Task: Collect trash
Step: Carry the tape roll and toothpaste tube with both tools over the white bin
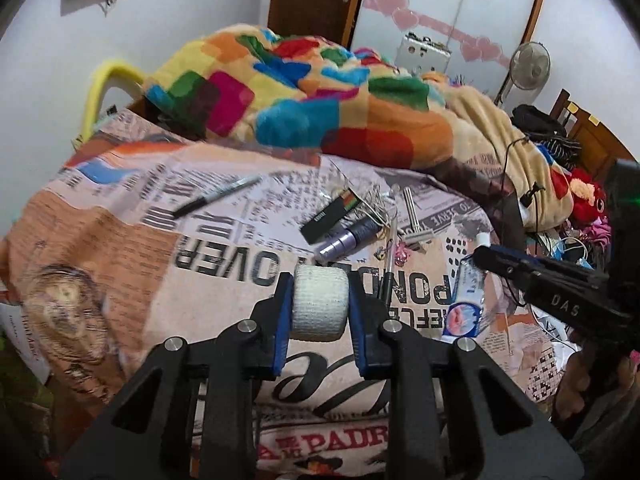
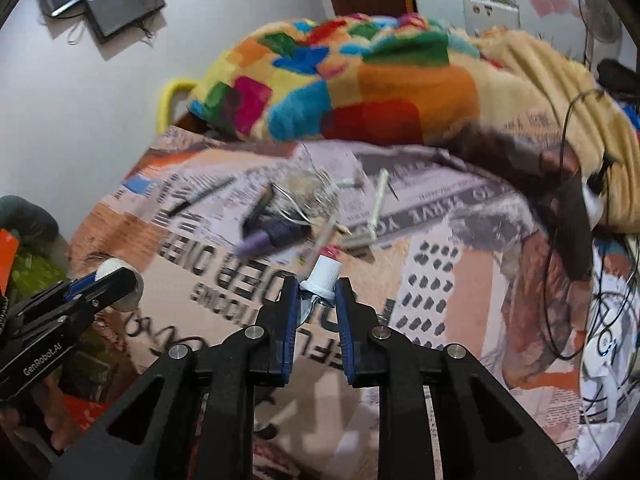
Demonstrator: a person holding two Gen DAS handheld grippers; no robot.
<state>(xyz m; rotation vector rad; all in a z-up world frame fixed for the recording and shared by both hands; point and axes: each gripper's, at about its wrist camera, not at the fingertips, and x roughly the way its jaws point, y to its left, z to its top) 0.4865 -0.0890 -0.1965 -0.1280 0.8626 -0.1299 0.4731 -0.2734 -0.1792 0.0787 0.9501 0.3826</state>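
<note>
Newsprint-patterned cotton bedsheet (image 1: 120,248) is lying across the whole bed and serving as the landmark for everything else. At the sheet's left side a black-capped pen (image 1: 216,197) is lying slanted. Above the sheet's middle, the left gripper (image 1: 320,300) is holding a white gauze bandage roll (image 1: 319,303) clear of the fabric, its blue pads clamped on the roll's flat ends. Beyond it on the sheet are lying a black rectangular case (image 1: 330,216), a purple cylindrical bottle (image 1: 344,240) and a tangle of thin wire (image 1: 374,208), with a metal safety razor (image 1: 414,220) just to their right. Further right over the sheet, the right gripper (image 2: 317,300) is gripping a crumpled white-and-blue toothpaste tube (image 2: 322,280) below its ribbed white cap, jaws pressing on its neck. At the sheet's far edge a multicoloured patchwork fleece blanket (image 1: 304,92) is heaped, and black cables (image 2: 568,208) are trailing at the right.
</note>
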